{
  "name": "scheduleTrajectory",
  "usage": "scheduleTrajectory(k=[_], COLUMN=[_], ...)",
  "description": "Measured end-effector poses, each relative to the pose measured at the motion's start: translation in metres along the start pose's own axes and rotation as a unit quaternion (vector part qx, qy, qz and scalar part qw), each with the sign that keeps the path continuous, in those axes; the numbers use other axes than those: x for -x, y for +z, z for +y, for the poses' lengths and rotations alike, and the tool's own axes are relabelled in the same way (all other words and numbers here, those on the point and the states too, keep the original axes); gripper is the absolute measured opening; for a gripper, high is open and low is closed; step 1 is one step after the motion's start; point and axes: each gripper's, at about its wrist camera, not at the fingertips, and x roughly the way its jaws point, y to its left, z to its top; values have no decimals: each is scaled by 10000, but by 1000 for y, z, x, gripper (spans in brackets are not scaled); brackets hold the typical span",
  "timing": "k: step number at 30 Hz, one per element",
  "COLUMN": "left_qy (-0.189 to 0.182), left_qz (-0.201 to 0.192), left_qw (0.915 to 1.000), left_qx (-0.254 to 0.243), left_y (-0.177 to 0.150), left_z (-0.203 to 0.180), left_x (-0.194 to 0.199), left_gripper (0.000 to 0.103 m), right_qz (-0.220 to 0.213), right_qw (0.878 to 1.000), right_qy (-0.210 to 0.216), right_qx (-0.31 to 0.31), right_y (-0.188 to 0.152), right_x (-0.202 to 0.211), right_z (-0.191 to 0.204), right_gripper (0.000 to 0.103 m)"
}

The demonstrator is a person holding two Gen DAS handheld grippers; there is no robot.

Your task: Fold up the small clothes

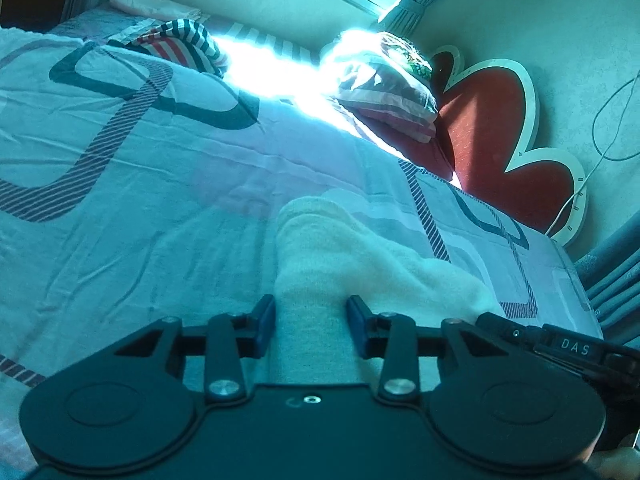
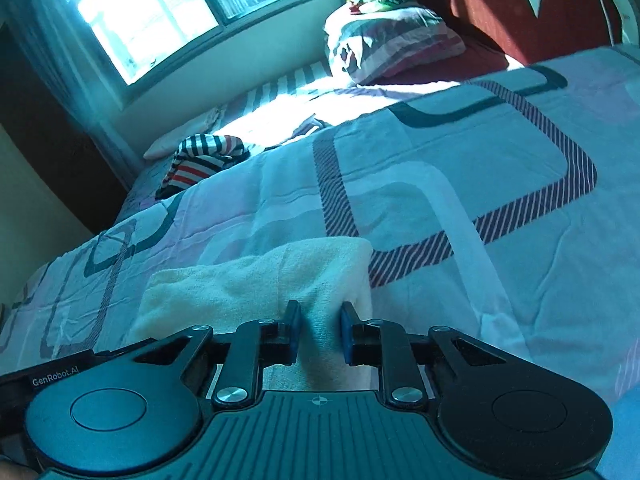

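Note:
A small cream-white fleecy garment lies on the patterned bedspread, bunched in thick folds. My left gripper has its blue pads on either side of one fold of it, with a wide gap filled by cloth. In the right wrist view the same garment lies in front, and my right gripper is closed on its right edge, cloth pinched between the blue pads. The right gripper's body shows in the left wrist view, close beside the left one.
A striped red, white and dark garment lies crumpled at the far side of the bed. A pillow with folded cloth on top sits against the red heart-shaped headboard. A window and curtains are behind.

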Motion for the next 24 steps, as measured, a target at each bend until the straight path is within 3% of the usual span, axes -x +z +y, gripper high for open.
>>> scheduleTrajectory(k=[2,5,8,10,12,16,18,20,24], left_qy=[-4,-27,59,182,362,290,245,200,136], left_qz=[-67,-61,-110,-109,-102,-69,-62,-31,24], left_qw=[10000,10000,9999,9997,9992,9995,9996,9997,9998], left_qx=[-45,6,-75,-119,-124,-64,-95,-157,-173], left_y=[-2,-4,-7,-6,-4,-8,-12,-18,-37], left_z=[-1,2,-2,-5,-6,-2,-1,0,4], left_x=[1,-1,-3,-2,3,18,27,36,49], left_gripper=[36,38,42,48,67,67,67,67,67], right_qz=[-14,245,259,159,63,31,49,46,79], right_qw=[9998,9982,9985,9991,9995,9999,9999,9999,9999], right_qy=[-62,-530,-480,-391,-313,-93,4,72,40], right_qx=[186,135,-66,-22,-77,-112,-129,-137,-96], right_y=[-1,-5,-4,-2,-2,-9,-16,-25,-46], right_x=[-1,-17,-16,-8,4,27,37,46,60], right_z=[1,-15,-25,-21,-19,-12,-9,-5,0], right_gripper=[16,15,15,15,15,17,31,37,37])
